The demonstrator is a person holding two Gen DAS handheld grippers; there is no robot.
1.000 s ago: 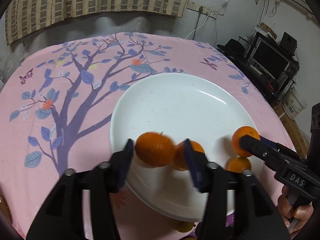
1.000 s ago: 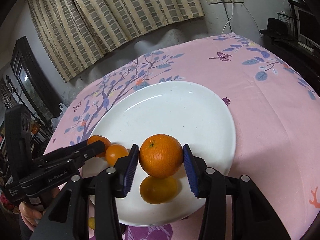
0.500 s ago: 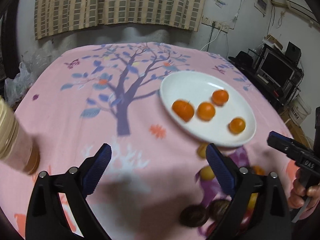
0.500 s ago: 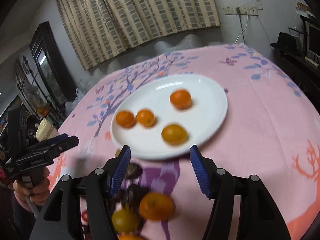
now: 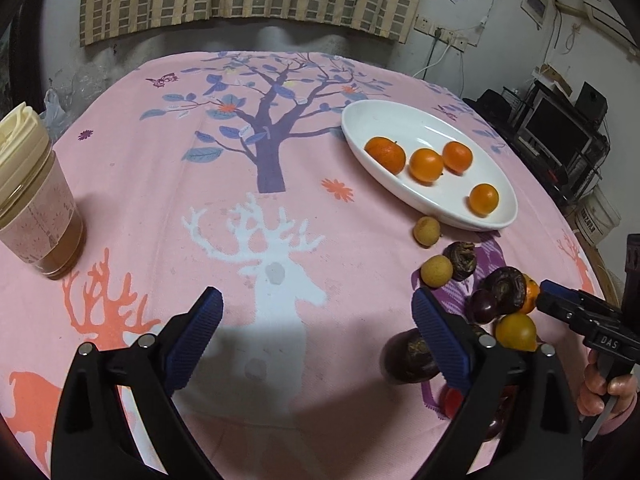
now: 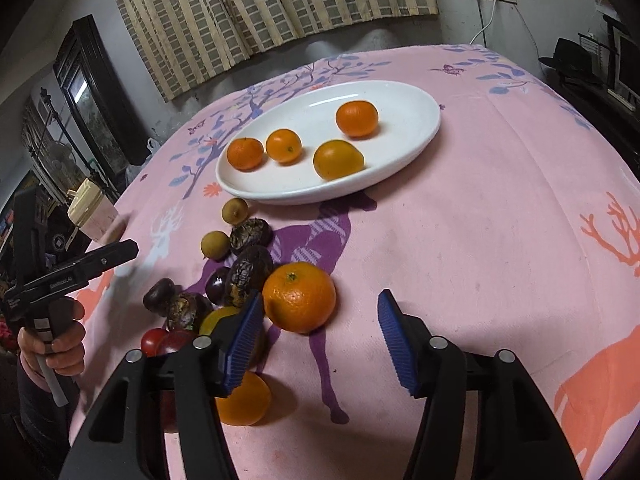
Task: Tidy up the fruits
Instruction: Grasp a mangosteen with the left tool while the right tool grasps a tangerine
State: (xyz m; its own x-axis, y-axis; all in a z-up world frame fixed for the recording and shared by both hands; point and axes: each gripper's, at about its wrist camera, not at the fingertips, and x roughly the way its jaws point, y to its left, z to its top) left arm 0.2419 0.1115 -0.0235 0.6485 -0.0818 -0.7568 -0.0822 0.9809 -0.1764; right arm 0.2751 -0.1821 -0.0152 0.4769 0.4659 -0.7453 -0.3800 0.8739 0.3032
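My left tool (image 5: 316, 328) hangs over a bare stretch of the pink tablecloth (image 5: 280, 216), above the white deer print, with its jaws spread wide and nothing between them. My right tool (image 6: 320, 334) is also spread, though less so; its jaws have just been closing a little, and nothing is pinched. A large orange (image 6: 299, 297) sits on the table just ahead of its left pad, near the gap but, as far as I can tell, not touched by either pad.

The white plate (image 6: 416, 120) lies further out on the table and holds four oranges (image 6: 357, 118): two close together at its left side, one near the front edge and one toward the back. They rest apart from the rim.

Between the plate and my tools the loose fruit is heaped on the cloth. Two small tan round fruits (image 6: 235, 211) lie just beside the plate's near edge. Next come several dark wrinkled fruits (image 6: 251, 233), a dark plum (image 6: 217, 285), a yellow fruit (image 5: 516, 331), a red fruit (image 6: 154, 340) and another orange (image 6: 242, 400) partly hidden under my right tool's left finger.

A cup with a cream lid (image 5: 34, 200) stands well apart at the left edge of the table. My hand (image 6: 52, 344) grips the left tool's handle in the right wrist view.
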